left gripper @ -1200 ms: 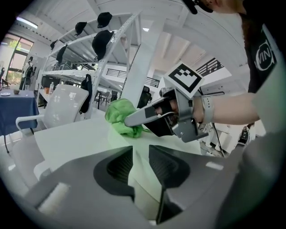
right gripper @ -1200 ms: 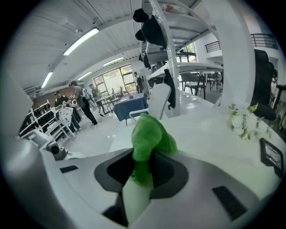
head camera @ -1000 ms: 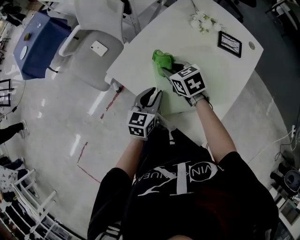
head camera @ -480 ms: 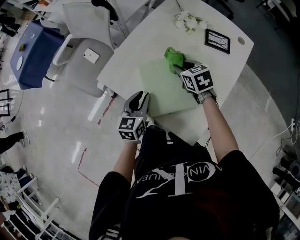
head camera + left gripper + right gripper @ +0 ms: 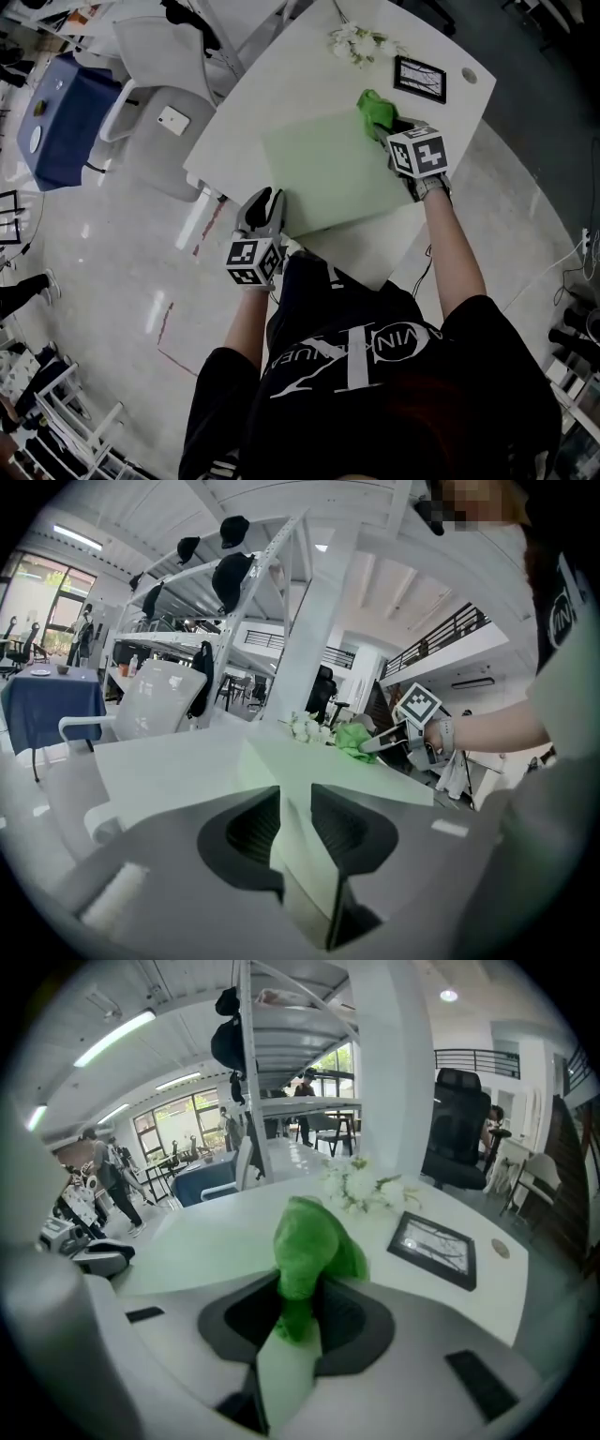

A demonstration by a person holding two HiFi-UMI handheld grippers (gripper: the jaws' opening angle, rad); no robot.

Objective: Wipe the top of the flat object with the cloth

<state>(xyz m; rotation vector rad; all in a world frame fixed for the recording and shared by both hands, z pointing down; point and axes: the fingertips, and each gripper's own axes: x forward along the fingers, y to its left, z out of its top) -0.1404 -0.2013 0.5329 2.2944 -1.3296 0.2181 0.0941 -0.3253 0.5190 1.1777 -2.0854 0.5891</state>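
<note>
Right gripper (image 5: 392,129) jaws clamped on green cloth (image 5: 374,107), at far right corner of pale green flat board (image 5: 323,169) on white table (image 5: 262,94). Left gripper (image 5: 266,200): 2 jaws pinching board's near left corner. Picture frame (image 5: 420,79) near cloth.

Your black cotton T-shirt (image 5: 412,412) carries the only lettering that can be read. White capitals curve round a large white cross-shaped emblem (image 5: 357,364). "VIN" stands on one side and what looks like "RUEA" on the other, and the letters between are too small to tell.
</note>
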